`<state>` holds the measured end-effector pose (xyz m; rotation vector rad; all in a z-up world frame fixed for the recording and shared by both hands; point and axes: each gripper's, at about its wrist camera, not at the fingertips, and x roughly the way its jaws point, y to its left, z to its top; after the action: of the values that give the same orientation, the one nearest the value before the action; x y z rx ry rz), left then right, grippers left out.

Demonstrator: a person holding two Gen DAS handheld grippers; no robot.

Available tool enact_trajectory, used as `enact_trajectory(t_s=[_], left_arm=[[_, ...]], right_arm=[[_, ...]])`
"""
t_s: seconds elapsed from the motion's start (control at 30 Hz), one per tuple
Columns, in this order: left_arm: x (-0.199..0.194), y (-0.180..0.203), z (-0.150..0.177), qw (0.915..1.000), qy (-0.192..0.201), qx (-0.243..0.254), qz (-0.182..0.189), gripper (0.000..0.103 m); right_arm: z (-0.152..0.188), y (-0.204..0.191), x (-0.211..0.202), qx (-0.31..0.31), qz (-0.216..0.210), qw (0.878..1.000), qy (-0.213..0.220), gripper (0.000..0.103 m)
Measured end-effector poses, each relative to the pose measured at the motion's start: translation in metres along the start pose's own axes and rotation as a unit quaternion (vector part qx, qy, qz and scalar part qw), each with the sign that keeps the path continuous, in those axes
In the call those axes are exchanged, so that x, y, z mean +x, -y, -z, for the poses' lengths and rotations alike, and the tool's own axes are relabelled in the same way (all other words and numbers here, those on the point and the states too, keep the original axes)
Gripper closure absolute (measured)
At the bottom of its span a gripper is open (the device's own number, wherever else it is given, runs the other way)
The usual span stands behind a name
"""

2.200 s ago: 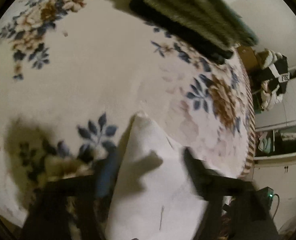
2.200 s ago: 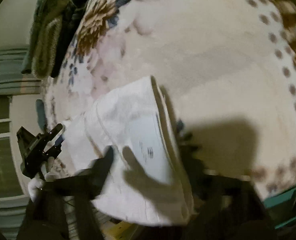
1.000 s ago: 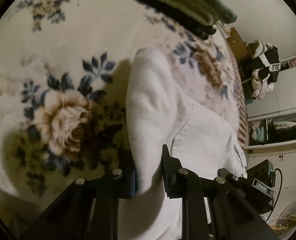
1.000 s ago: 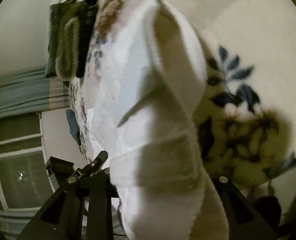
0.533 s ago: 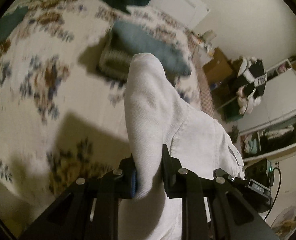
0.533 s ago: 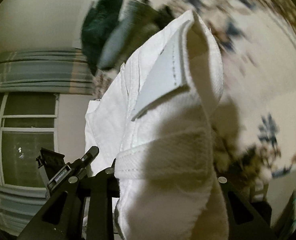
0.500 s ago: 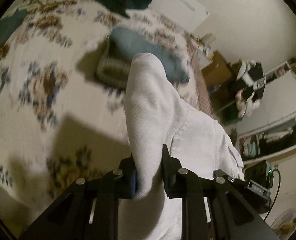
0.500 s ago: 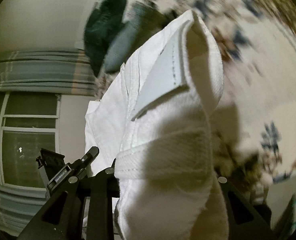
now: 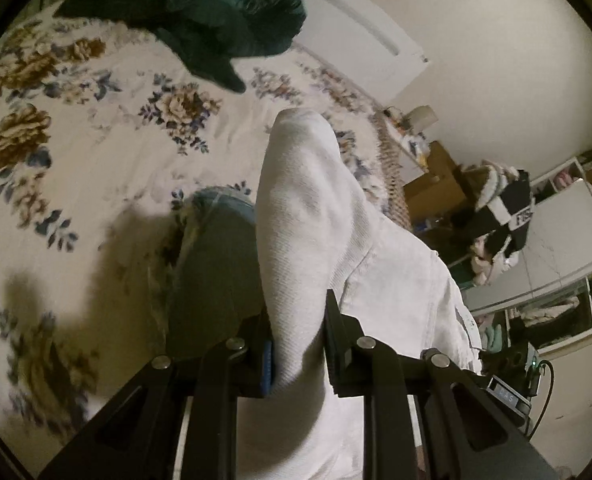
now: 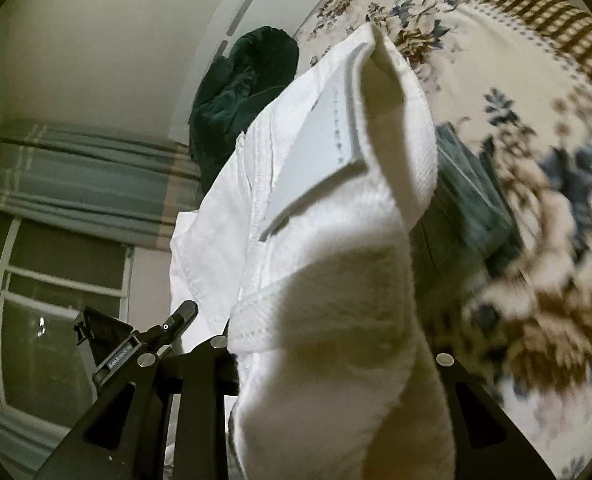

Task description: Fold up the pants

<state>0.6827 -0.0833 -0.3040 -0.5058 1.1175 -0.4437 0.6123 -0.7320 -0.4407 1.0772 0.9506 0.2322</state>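
Observation:
The folded white pants (image 9: 316, 216) hang in the air between my two grippers, above the floral bedspread (image 9: 76, 152). My left gripper (image 9: 298, 344) is shut on one bunched edge of the white pants. My right gripper (image 10: 332, 360) is shut on the other end of the pants (image 10: 336, 280), where the waistband and a white label (image 10: 316, 168) show. The cloth hides the right gripper's fingertips. Part of the left gripper (image 10: 136, 344) shows low in the right wrist view.
A folded blue-grey garment (image 9: 212, 264) lies on the bedspread just below the pants; it also shows in the right wrist view (image 10: 472, 208). A dark green garment (image 9: 216, 20) lies at the bed's far end. Shelves and clothes (image 9: 504, 220) stand at right, a window (image 10: 48, 304) at left.
Both grippers shut on the white pants, lifted them off the bedspread and carried them over to above the folded blue-grey garment. The far end of the bed has come into view.

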Motion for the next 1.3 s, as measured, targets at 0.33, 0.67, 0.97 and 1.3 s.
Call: enact_trajectory(t_s=[0.33,0.67,0.97,1.3], left_arm=[[0.069,-0.066,-0.005,0.9969,-0.058,-0.031,-0.042,0.083],[0.063,-0.062,0.002,0.9957,-0.066,-0.014,-0.064,0.077],[0.023,-0.008,0.018,0.9880,-0.042,0.043,-0.142,0.055],[-0.052,0.063,0.055,0.9720,0.029,0.109,-0.206,0.010]], right_arm=[[-0.053,0.063,0.114,0.027,0.078,0.994,-0.073,0.064],[-0.034,0.081,0.053,0.050,0.127,0.991,-0.006,0.070],[-0.028,0.033,0.054,-0.044,0.260,0.965,-0.006,0.044],[0.018,-0.072,0.012,-0.190,0.385,0.901,0.061,0.003]])
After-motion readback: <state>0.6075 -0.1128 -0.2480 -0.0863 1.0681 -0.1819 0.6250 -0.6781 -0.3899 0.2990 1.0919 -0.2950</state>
